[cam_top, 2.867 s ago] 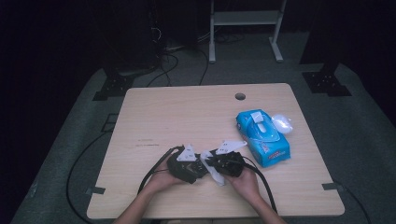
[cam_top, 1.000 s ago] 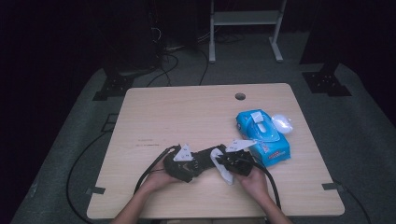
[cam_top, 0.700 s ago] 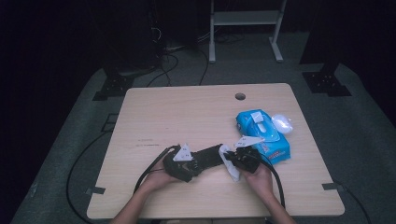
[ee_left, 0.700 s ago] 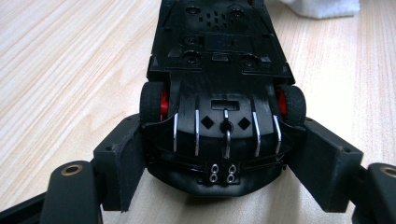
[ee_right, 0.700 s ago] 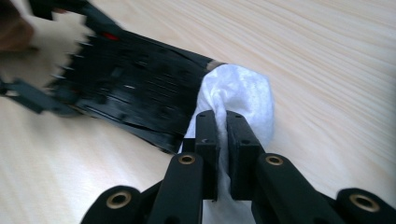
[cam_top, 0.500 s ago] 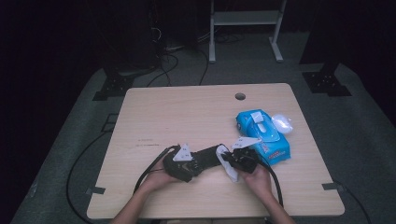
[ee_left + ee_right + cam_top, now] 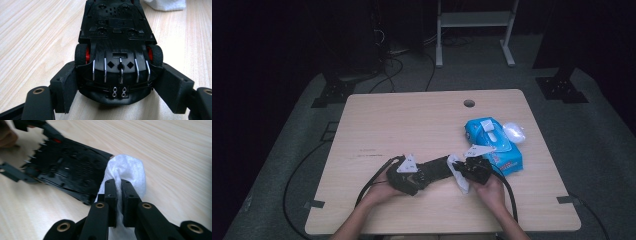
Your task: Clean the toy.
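My left hand-held gripper [image 7: 117, 100] sits nearest me, its jaws clamped on the two sides of a black toy car [image 7: 116, 47] at one end. The car lies upside down on the worktop [image 7: 412, 120], its underside facing up and red hubs showing inside the black tyres. In the high view the car [image 7: 434, 170] stretches between my two hands near the front edge of the worktop. My right hand-held gripper [image 7: 119, 195] has its jaws pressed together on a white wipe [image 7: 127, 173], and the wipe touches the car's other end. The worktop is pale wood with a fine straight grain. To the right, just beside my right hand, lies a blue pack of wipes [image 7: 492, 145], with a small white lump [image 7: 514, 132] touching its far side. Near the back edge, a round hole [image 7: 469, 103] is cut through the worktop. Black cables [image 7: 377, 175] trail from both grippers toward me. Beyond the worktop the grey floor [image 7: 412, 75] is dim, with more cables, black stand feet [image 7: 332, 92] at both sides and the legs of a white frame [image 7: 472, 30] at the back. The rest of the room is dark.
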{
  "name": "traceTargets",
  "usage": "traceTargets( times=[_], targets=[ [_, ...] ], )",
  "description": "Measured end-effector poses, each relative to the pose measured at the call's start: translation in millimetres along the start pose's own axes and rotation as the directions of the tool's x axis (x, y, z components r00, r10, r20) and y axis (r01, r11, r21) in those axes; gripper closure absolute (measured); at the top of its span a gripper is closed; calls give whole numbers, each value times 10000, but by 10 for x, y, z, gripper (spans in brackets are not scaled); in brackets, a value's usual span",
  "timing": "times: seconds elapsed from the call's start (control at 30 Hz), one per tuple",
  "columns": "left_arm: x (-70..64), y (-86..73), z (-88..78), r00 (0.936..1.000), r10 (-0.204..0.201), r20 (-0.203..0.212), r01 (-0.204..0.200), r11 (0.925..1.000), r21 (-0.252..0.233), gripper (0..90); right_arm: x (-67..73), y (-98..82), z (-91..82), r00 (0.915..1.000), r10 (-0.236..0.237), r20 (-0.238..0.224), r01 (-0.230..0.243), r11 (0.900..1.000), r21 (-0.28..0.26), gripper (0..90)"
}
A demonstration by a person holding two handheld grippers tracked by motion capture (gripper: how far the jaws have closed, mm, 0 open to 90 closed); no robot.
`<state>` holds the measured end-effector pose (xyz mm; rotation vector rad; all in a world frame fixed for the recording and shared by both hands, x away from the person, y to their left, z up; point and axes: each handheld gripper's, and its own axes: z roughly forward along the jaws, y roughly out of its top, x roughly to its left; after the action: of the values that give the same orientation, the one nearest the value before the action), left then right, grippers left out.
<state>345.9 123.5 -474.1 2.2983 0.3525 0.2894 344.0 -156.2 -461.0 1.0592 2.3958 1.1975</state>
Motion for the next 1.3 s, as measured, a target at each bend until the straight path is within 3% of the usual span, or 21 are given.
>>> traceTargets(
  times=[0.07,0.2,0.3,0.43,0.53,0.6,0.7,0.8,0.93,1.03,1.2,1.3],
  targets=[
    [-5,0,3,10000,25,-25,-25,10000,-9,244,-11,-5,0,9998,184,-39,-184,9998,-22,838],
    [-10,3,8,10000,59,15,-59,10000,-29,244,112,29,28,9988,-250,-420,240,9994,-242,836],
    [-13,4,5,10000,47,53,-47,10000,-30,244,140,41,50,9982,-501,-344,493,9985,-236,834],
    [-9,3,4,9999,7,113,-6,10000,-74,244,-2,4,16,9997,-50,238,53,9999,-150,834],
    [-13,5,8,9999,51,117,-50,10000,-68,244,-70,-20,-3,9982,522,282,-518,9985,-152,834],
    [-17,8,10,9999,73,123,-72,10000,-66,244,-18,0,12,9990,400,179,-396,9990,-208,834],
    [-33,15,18,9998,149,146,-148,9999,-68,244,145,43,64,9990,-247,-371,231,9988,-435,829],
    [-38,12,17,9999,91,145,-90,9999,-104,244,204,72,84,9973,-693,-252,684,9970,-355,829],
    [-37,14,18,9998,97,200,-95,9999,-125,244,11,21,42,9995,57,315,-48,9995,-297,830],
    [-43,20,23,9997,172,178,-171,9998,-84,244,-19,4,26,9988,402,284,-391,9986,-366,830],
    [-52,20,27,9997,225,134,-224,9997,-91,244,184,71,93,9988,-405,-287,390,9981,-483,829],
    [-53,18,27,9997,170,146,-169,9998,-125,244,163,81,87,9989,-446,-126,441,9984,-364,829]
  ],
)
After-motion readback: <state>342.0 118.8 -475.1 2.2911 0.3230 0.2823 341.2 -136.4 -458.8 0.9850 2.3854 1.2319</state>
